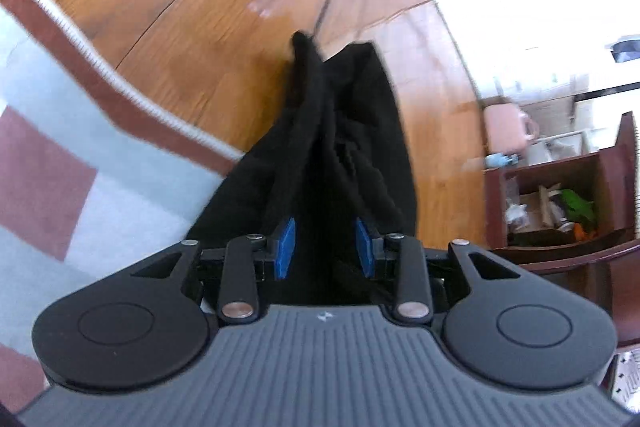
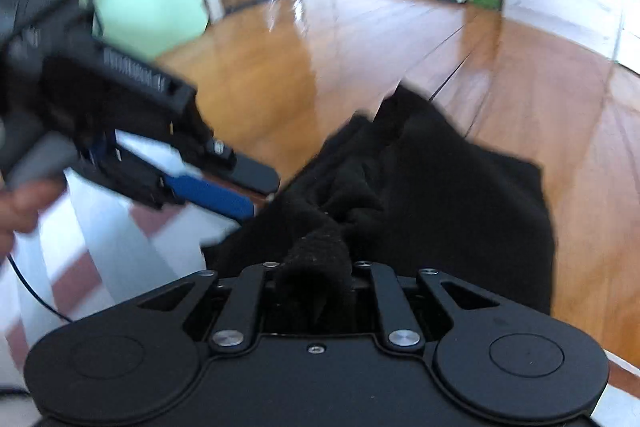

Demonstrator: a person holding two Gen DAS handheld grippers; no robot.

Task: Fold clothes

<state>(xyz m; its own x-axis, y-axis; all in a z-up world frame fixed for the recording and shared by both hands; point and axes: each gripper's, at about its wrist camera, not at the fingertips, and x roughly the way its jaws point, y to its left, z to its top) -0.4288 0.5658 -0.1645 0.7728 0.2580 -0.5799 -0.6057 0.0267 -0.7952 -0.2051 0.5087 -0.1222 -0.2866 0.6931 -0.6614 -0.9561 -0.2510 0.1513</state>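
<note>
1. A black garment (image 1: 344,147) is seen bunched between the blue pads (image 1: 285,249) of the left gripper (image 1: 325,247); the pads are set a little apart with the cloth filling the gap, so the garment is gripped there; from the pads it runs forward and away, hanging in long folds.
2. In the right wrist view the same black garment (image 2: 420,195) is gathered into the right gripper (image 2: 314,269); a ribbed edge (image 2: 316,259) of the cloth is wedged between the linkage arms; the fingertips themselves are hidden by the fabric, so the width of the gap cannot be told exactly, though the cloth is plainly clamped.
3. The left gripper (image 2: 224,193) is also shown from the side at the left of the right wrist view, blurred; one blue pad (image 2: 208,195) touches the garment's left edge.
4. A wooden floor (image 1: 180,7) lies under the garment; a rug (image 1: 52,131) in pale blue and reddish-brown blocks, edged in white, is beside the cloth on the left.
5. A dark wooden shelf unit (image 1: 560,203) holding small clutter stands at the right of the left wrist view; a pink mug (image 1: 506,131) is seen above it.
</note>
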